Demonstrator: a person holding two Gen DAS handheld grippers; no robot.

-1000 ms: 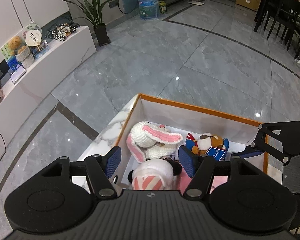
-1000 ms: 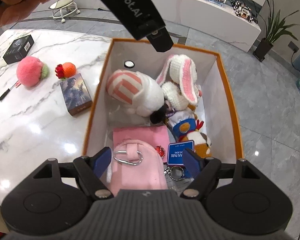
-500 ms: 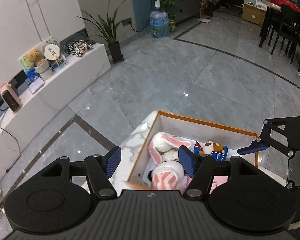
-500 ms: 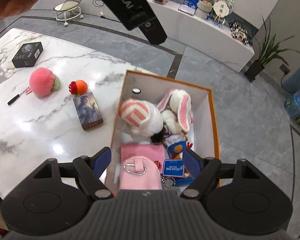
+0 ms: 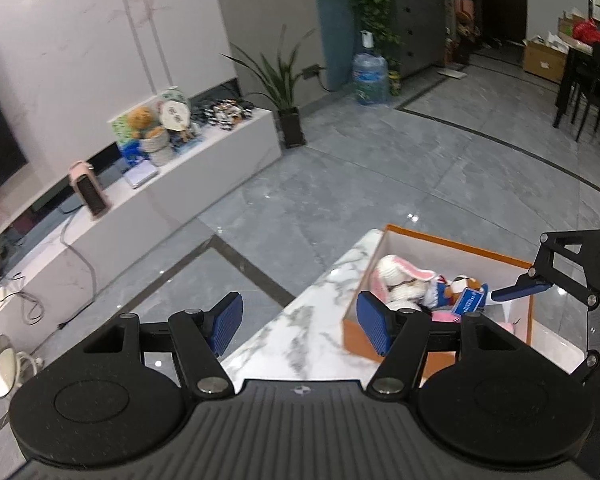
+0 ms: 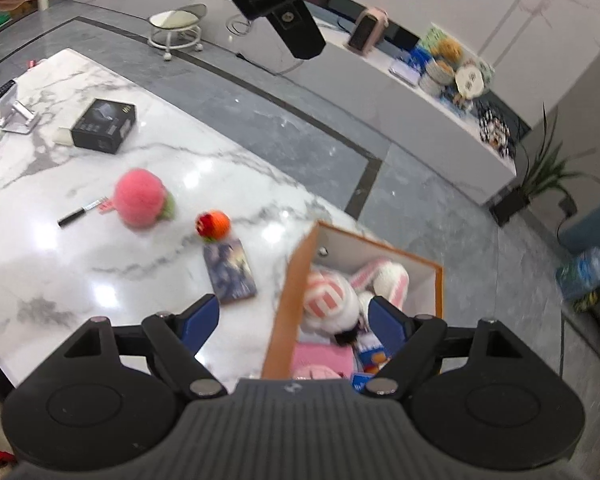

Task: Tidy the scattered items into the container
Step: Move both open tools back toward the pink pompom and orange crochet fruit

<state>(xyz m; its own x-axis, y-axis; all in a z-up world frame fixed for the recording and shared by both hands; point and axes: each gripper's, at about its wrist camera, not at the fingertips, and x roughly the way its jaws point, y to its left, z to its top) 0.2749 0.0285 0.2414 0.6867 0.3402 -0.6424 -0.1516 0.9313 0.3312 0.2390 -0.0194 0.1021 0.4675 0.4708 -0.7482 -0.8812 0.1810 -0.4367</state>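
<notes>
left wrist view: the left gripper [image 5: 298, 322] hangs over the near edge of one marble table [image 5: 320, 332], its two blue pads apart with nothing between them. to the right and a little farther stands one orange box [image 5: 440, 242] with white inner walls, at the table's far right corner. inside it show one white rabbit plush [image 5: 396, 278] with pink ears, one small brown plush [image 5: 462, 286] and one blue tag [image 5: 471, 303]. the right gripper's [image 5: 518, 290] one visible blue finger reaches in from the right, above the box. on the far left, one white low cabinet [image 5: 204, 176] carries one pink heater [image 5: 90, 190]; one potted plant [image 5: 284, 88] and one water jug [image 5: 370, 78] stand beyond it.

right wrist view: the right gripper [image 6: 294, 320] is above the box's near left wall [image 6: 288, 304], its jaws opening and empty. the box holds one white plush with pink stripes [image 6: 328, 300], the rabbit beside it, and one pink pouch [image 6: 318, 370] at the near end. outside the box, on the table to the left, lie five loose things: one book [image 6: 230, 272] just beside the box, one orange ball toy [image 6: 213, 224], one pink round plush [image 6: 140, 198], one black pen [image 6: 76, 216] and one black carton [image 6: 104, 125]. one white stool [image 6: 176, 28] stands on the far floor.
</notes>
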